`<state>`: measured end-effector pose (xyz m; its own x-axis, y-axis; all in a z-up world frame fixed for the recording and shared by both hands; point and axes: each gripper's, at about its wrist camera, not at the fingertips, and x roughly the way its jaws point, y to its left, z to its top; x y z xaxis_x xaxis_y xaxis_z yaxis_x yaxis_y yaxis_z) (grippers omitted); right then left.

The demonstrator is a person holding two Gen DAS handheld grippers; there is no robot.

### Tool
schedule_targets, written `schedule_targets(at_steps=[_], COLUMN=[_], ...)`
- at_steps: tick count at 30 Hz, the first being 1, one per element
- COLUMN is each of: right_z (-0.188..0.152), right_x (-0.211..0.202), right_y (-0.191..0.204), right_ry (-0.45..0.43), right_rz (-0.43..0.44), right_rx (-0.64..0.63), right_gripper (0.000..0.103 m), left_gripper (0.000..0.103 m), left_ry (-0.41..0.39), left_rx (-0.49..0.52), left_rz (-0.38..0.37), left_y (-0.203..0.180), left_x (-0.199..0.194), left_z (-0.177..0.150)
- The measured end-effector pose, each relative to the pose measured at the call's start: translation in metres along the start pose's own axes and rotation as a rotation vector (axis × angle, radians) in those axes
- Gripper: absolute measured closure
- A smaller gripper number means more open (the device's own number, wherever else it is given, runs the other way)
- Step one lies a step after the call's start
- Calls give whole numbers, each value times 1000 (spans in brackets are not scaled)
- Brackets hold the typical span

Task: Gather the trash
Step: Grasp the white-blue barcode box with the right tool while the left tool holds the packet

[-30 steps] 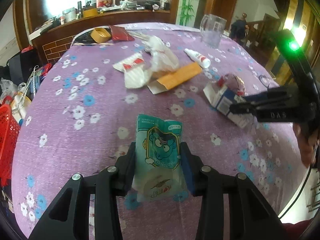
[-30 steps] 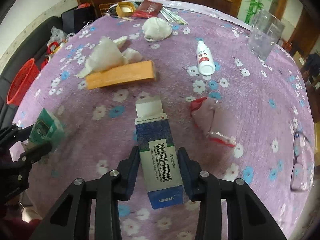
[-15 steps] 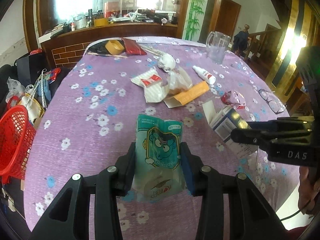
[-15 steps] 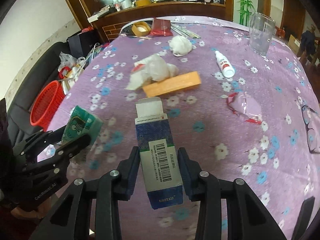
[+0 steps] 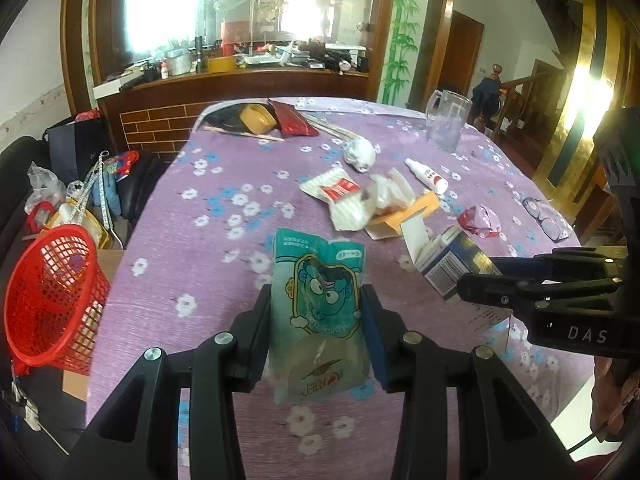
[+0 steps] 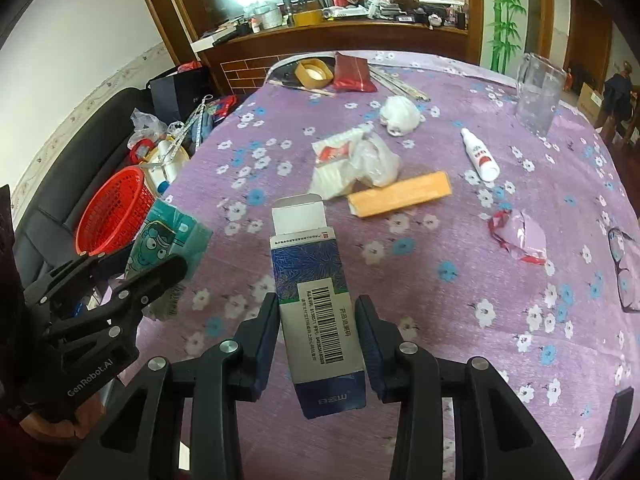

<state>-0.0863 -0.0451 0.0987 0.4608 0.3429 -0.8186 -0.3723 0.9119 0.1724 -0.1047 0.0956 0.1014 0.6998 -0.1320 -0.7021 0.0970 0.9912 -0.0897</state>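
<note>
My left gripper [image 5: 316,320] is shut on a teal cartoon-printed packet [image 5: 318,304], held above the near edge of the purple flowered table [image 5: 224,208]. My right gripper [image 6: 318,332] is shut on a blue and white carton [image 6: 316,304] with a barcode and an open top flap. Each gripper shows in the other's view: the right one [image 5: 472,292] with its carton [image 5: 448,260], the left one [image 6: 160,276] with its packet [image 6: 168,240]. A red mesh basket [image 5: 48,296] [image 6: 112,216] stands on the floor left of the table.
On the table lie white plastic wrappers [image 6: 352,164], an orange box [image 6: 400,196], a crumpled pink wrapper [image 6: 520,236], a small white bottle [image 6: 480,156], a white crumpled ball [image 6: 400,116], a glass jug [image 6: 536,96], glasses [image 6: 624,268], a tape roll [image 6: 314,72] and a red pouch [image 6: 354,72].
Both grippers have pulled back from the table and risen, still holding the packet and the carton. More of the room, the table's left edge and the red basket have come into view.
</note>
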Motion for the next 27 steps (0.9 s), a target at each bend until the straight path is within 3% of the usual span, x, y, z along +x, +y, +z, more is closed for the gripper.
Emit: schedule_targets(at_steps=[27], right_z=[19], right_x=[20], right_y=[72], right_ry=[17], right_rz=[7], right_rx=[-89], right_gripper=[61], left_gripper=[63], left_ry=[-36], left_rx=[-64], left_rz=[43], left_y=[68], left_x=[-29], left_z=[-6])
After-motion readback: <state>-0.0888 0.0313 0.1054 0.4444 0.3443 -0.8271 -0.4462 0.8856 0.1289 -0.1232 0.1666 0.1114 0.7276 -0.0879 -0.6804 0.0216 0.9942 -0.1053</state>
